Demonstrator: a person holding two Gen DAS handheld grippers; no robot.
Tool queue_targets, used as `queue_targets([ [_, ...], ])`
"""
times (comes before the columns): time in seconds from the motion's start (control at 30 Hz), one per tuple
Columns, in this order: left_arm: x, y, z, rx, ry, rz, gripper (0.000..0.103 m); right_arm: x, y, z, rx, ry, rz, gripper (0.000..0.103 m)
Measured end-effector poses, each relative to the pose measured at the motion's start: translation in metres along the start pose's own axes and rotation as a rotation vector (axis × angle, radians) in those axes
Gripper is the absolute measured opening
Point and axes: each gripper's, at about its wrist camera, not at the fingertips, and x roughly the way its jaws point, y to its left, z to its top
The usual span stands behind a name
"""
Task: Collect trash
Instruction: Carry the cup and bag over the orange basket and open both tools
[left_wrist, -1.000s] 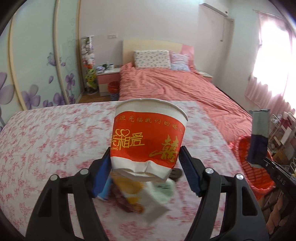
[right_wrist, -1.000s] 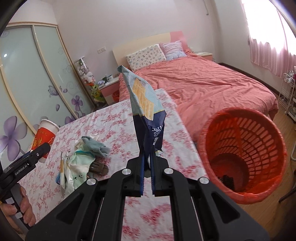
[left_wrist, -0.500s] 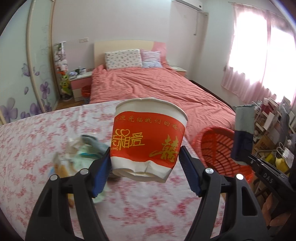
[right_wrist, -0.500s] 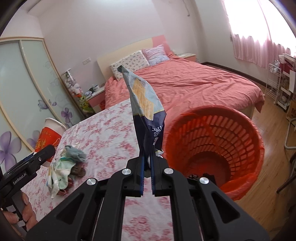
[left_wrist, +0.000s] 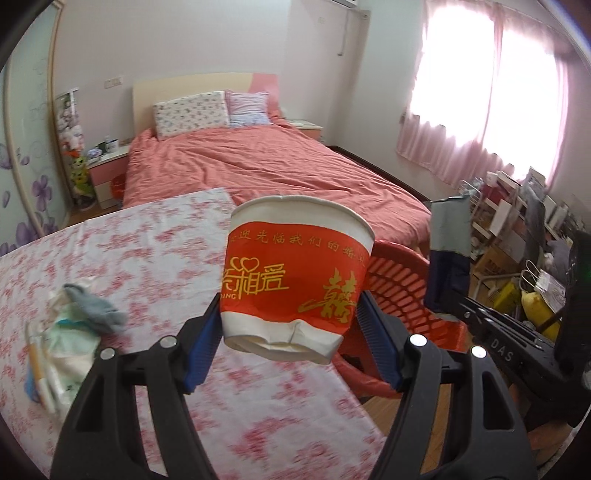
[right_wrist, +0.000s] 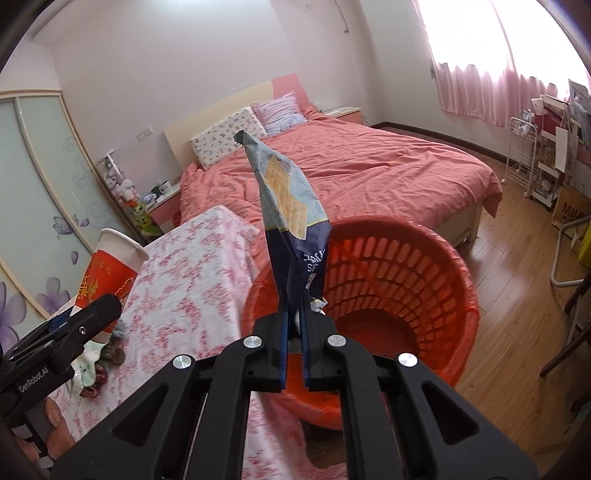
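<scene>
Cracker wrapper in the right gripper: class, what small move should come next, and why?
Probably ease the right gripper a little further forward over the orange basket, then open it. The cracker wrapper is pinched upright between shut jaws, right at the basket's near rim, so a short advance should let it fall inside.

"GenRobot.AI" on left gripper (right_wrist: 62, 325); "DAS", perhaps partial, on right gripper (left_wrist: 448, 295).

Home bedroom, pink-covered bed (left_wrist: 258, 162) with pillows (left_wrist: 192, 112), bedside table (left_wrist: 107, 166), curtained window (left_wrist: 491, 92)
</scene>
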Motion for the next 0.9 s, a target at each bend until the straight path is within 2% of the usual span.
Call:
queue_targets([
  [0.37, 0.057, -0.054, 0.002, 0.058, 0.059, -0.076, 0.070, 0.025, -0.038, 0.011, 0.037, 0.022, -0.050, 0.006],
  [0.4, 0.060, -0.056, 0.004, 0.056, 0.063, -0.072, 0.071, 0.026, -0.040, 0.012, 0.038, 0.021, -0.056, 0.008],
  [0.43, 0.064, -0.058, 0.004, 0.055, 0.068, -0.072, 0.071, 0.029, -0.043, 0.013, 0.041, 0.024, -0.056, 0.014],
  [0.47, 0.067, -0.059, 0.004, 0.054, 0.074, -0.073, 0.073, 0.030, -0.044, 0.013, 0.044, 0.026, -0.054, 0.027],
  [0.53, 0.073, -0.057, 0.003, 0.049, 0.084, -0.060, 0.077, 0.031, -0.046, 0.013, 0.049, 0.022, -0.056, 0.044],
  [0.73, 0.073, -0.037, -0.003, 0.040, 0.088, -0.010, 0.078, 0.030, -0.044, 0.009, 0.042, 0.026, -0.079, 0.051],
  [0.9, 0.060, -0.012, -0.008, 0.021, 0.080, 0.031, 0.078, 0.027, -0.033, 0.010, 0.030, 0.027, -0.080, 0.053],
])
